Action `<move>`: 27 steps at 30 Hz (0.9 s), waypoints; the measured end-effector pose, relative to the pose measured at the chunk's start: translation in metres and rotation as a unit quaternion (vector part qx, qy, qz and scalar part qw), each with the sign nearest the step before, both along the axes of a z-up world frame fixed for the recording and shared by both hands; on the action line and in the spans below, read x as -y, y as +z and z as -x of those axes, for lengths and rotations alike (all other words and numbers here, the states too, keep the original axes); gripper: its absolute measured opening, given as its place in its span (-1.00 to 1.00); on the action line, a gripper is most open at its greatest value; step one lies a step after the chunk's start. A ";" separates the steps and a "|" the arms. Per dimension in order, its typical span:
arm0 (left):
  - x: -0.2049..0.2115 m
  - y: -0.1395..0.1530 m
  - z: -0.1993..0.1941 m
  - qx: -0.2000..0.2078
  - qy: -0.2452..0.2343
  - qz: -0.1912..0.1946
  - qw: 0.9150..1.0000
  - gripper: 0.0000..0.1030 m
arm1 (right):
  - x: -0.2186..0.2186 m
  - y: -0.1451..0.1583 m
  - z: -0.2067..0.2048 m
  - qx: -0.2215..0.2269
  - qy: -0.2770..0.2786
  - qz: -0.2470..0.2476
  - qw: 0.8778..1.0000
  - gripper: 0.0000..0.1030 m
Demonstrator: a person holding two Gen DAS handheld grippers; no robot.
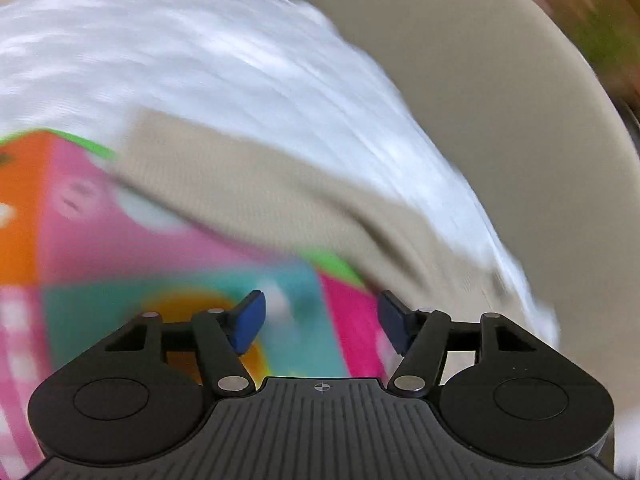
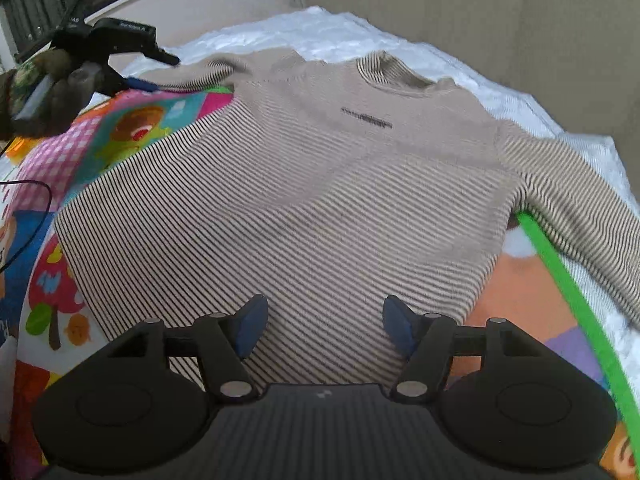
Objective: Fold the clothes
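Note:
A beige sweater with thin dark stripes (image 2: 320,184) lies flat, front up, collar at the far end, on a colourful play mat (image 2: 120,128). My right gripper (image 2: 324,312) hovers open over the sweater's near hem, with nothing between its blue pads. My left gripper (image 2: 158,72), held by a gloved hand (image 2: 44,92), is at the far left by the end of the left sleeve. In the blurred left wrist view, my left gripper (image 1: 320,308) is open over the mat (image 1: 120,240), nothing between its pads. The beige sleeve (image 1: 280,192) crosses just beyond it.
White bedding (image 2: 320,28) lies under the mat and reaches a beige wall (image 2: 480,8) behind. The mat's green border (image 2: 568,300) runs along the right, under the right sleeve. A thin black cable (image 2: 36,208) loops at the left edge. A railing shows at the top left.

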State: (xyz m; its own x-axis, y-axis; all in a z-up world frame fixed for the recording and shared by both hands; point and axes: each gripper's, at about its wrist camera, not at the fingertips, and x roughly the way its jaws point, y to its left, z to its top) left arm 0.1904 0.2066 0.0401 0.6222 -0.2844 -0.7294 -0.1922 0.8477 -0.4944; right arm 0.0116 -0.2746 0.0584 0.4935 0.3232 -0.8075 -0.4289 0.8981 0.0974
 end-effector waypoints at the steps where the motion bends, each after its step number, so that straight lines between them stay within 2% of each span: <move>1: -0.007 0.000 -0.002 0.011 0.035 -0.013 0.999 0.28 | 0.001 -0.002 0.002 0.000 0.001 0.001 1.000 0.28; 4: -0.028 0.001 -0.003 0.029 0.107 -0.044 0.993 0.34 | 0.002 -0.006 0.007 0.005 0.010 0.005 1.000 0.37; 5: -0.032 0.000 -0.004 0.029 0.118 -0.051 0.991 0.37 | 0.001 -0.007 0.009 0.007 0.015 0.007 1.000 0.41; 8: -0.035 -0.007 -0.014 0.020 0.123 -0.093 0.988 0.28 | -0.002 -0.011 0.007 0.007 0.022 0.009 1.000 0.56; 12: -0.034 -0.015 -0.023 0.010 0.123 -0.146 0.981 -0.17 | -0.008 -0.014 0.004 0.005 0.025 0.001 1.000 0.91; 14: -0.030 -0.014 -0.023 0.016 0.114 -0.165 0.980 -0.30 | -0.012 -0.016 0.003 0.003 0.022 0.000 1.000 1.00; 16: -0.027 -0.012 -0.023 0.026 0.101 -0.181 0.978 -0.49 | -0.015 -0.017 0.003 0.002 0.013 0.004 1.000 1.00; 17: -0.026 -0.010 -0.024 0.032 0.094 -0.187 0.977 -0.74 | -0.016 -0.018 0.003 0.001 0.008 0.006 1.000 1.00; 18: -0.025 -0.006 -0.025 0.040 0.089 -0.186 0.978 -0.75 | -0.018 -0.018 0.003 0.000 0.004 0.007 1.000 1.00; 22: -0.029 0.030 -0.016 0.097 0.097 -0.145 0.980 -0.75 | -0.020 -0.020 0.001 0.000 -0.014 0.009 1.000 1.00; 25: -0.033 0.059 -0.001 0.144 0.109 -0.129 0.975 -0.76 | -0.023 -0.022 0.001 0.001 -0.015 0.020 1.000 1.00; 27: -0.032 0.070 0.008 0.166 0.107 -0.135 0.971 -0.75 | -0.024 -0.024 0.001 0.005 -0.020 0.022 1.000 1.00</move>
